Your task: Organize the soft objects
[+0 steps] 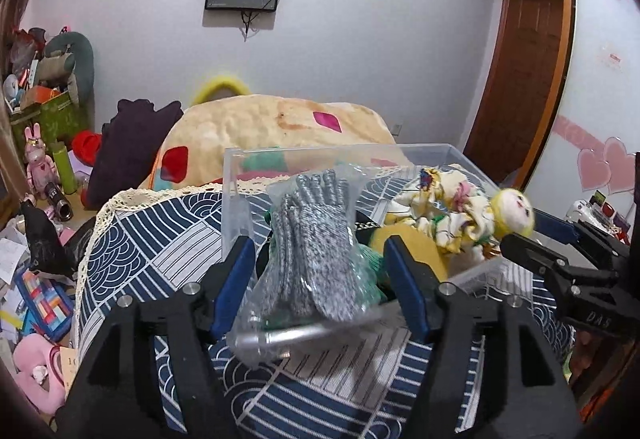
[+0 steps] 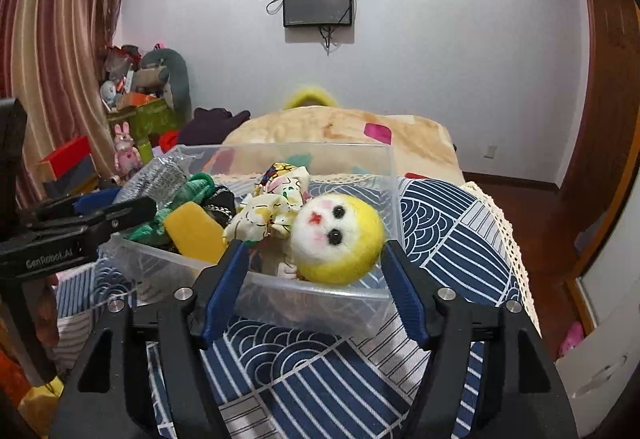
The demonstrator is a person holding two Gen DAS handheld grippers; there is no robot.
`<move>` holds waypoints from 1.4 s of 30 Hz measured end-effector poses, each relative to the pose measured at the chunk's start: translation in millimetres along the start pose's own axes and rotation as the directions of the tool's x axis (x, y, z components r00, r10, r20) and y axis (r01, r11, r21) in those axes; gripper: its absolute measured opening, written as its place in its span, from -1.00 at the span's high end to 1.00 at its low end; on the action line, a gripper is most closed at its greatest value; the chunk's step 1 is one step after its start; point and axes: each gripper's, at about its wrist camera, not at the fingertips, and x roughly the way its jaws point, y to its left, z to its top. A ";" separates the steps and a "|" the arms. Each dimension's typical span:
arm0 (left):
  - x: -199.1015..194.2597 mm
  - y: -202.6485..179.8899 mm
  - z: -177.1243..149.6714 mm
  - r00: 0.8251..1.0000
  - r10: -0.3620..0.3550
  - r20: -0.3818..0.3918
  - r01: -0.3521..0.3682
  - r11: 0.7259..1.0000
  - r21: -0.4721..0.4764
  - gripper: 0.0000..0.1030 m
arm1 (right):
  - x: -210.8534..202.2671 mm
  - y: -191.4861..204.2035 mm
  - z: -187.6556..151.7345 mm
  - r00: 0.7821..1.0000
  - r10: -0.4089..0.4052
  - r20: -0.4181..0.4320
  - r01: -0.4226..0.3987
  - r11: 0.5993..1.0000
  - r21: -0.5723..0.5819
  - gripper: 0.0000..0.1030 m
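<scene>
A clear plastic bin (image 1: 236, 175) (image 2: 384, 167) stands on the blue patterned cloth. In it lie a bag of grey gloves (image 1: 316, 239) (image 2: 160, 175), a yellow sponge (image 2: 196, 231) (image 1: 412, 239), green knitwear (image 2: 196, 187) and a yellow-headed doll (image 2: 336, 239) (image 1: 516, 211). My left gripper (image 1: 320, 267) is open, its fingers either side of the glove bag at the bin's near rim. My right gripper (image 2: 316, 275) is open, with the doll's head between its fingertips, the head resting on the bin's near wall.
The blue wave-patterned cloth (image 1: 152, 239) (image 2: 440, 231) with lace edge covers the table. A beige blanket (image 1: 280, 127) lies behind. Cluttered toys and boxes (image 1: 44, 111) stand at left; a wooden door (image 1: 524, 59) at right.
</scene>
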 end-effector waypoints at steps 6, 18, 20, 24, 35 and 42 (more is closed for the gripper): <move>-30.7 -5.4 2.0 0.998 -0.021 0.056 0.021 1.000 0.001 -0.34 | -19.8 -1.1 3.9 0.998 0.017 0.055 -0.018 1.000 0.014 -0.59; -104.7 -26.0 10.1 0.972 -0.021 0.232 0.010 0.999 0.048 -0.46 | -77.1 17.3 16.1 0.975 0.062 0.215 -0.057 0.998 -0.031 -0.59; -113.6 -30.0 8.8 0.966 -0.013 0.257 -0.002 0.998 0.060 -0.53 | -84.0 20.6 16.1 0.970 0.069 0.234 -0.062 0.997 -0.036 -0.61; -129.9 -41.8 1.6 0.953 0.001 0.303 -0.032 0.995 0.097 -0.66 | -94.9 23.9 13.7 0.961 0.086 0.264 -0.080 0.996 -0.036 -0.62; -145.1 -55.7 -17.2 0.940 0.015 0.342 -0.057 0.992 0.114 -0.99 | -101.2 30.9 2.4 0.953 0.070 0.295 -0.061 0.997 -0.039 -0.99; -145.5 -55.0 -22.9 0.940 0.004 0.340 -0.043 0.993 0.107 -0.99 | -101.6 31.6 -4.5 0.955 0.065 0.289 -0.056 0.998 -0.039 -1.00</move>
